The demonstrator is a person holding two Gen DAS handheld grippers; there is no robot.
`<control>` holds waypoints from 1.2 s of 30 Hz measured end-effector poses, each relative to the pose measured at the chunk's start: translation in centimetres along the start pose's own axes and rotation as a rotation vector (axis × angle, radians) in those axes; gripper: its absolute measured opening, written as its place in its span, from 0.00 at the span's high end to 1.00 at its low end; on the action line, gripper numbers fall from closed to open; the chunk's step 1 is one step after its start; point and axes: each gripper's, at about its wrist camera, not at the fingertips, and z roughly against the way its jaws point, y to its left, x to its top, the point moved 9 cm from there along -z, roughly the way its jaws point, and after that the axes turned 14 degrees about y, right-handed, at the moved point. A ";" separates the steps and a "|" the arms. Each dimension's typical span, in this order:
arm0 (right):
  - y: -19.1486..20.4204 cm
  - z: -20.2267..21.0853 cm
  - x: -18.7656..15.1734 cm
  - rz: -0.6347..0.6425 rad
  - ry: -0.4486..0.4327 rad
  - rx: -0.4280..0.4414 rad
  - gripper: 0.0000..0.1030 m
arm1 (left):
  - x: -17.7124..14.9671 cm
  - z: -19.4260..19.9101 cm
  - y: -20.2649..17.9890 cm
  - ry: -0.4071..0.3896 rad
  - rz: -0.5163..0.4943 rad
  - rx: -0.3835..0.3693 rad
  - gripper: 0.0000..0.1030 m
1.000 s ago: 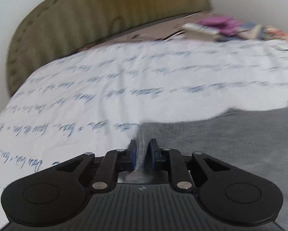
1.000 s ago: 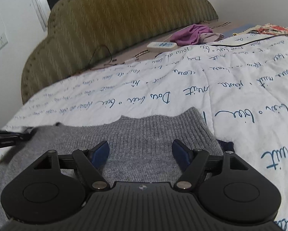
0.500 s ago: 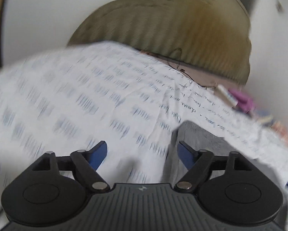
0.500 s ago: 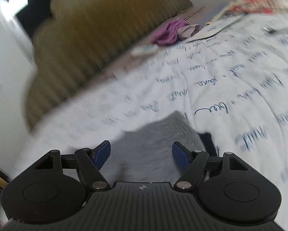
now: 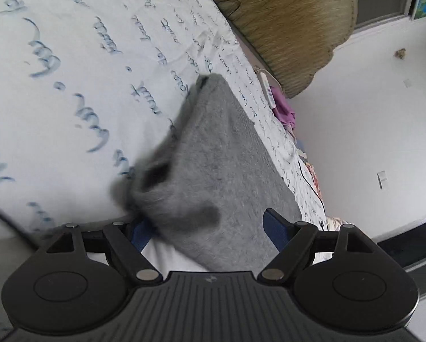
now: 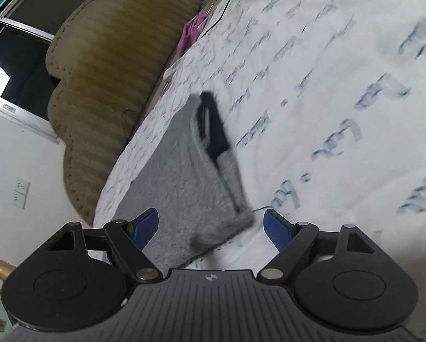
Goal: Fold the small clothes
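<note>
A grey knitted garment [image 5: 224, 165] lies folded on the white bedspread [image 5: 64, 91] with blue script. My left gripper [image 5: 208, 229] is open, its blue pads on either side of the garment's near end, holding nothing. In the right wrist view the same grey garment [image 6: 181, 176] shows with a dark navy piece [image 6: 214, 125] at its far right edge. My right gripper [image 6: 211, 225] is open over the garment's near corner and is empty. Both views are tilted and motion-blurred.
An olive padded headboard [image 6: 110, 65] stands at the far end of the bed, also in the left wrist view [image 5: 295, 25]. A purple cloth [image 6: 191, 32] and a white remote [image 5: 268, 91] lie near it. A black cable [image 5: 312, 182] runs along the bed edge.
My left gripper let go of the grey garment and opened. Both grippers have swung and tilted, pulling back from the garment, which now lies folded on the bed.
</note>
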 end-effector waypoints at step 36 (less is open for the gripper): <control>3.2 4.5 -10.0 0.010 0.092 0.112 0.89 | -7.3 7.9 0.9 0.098 -0.127 0.139 0.92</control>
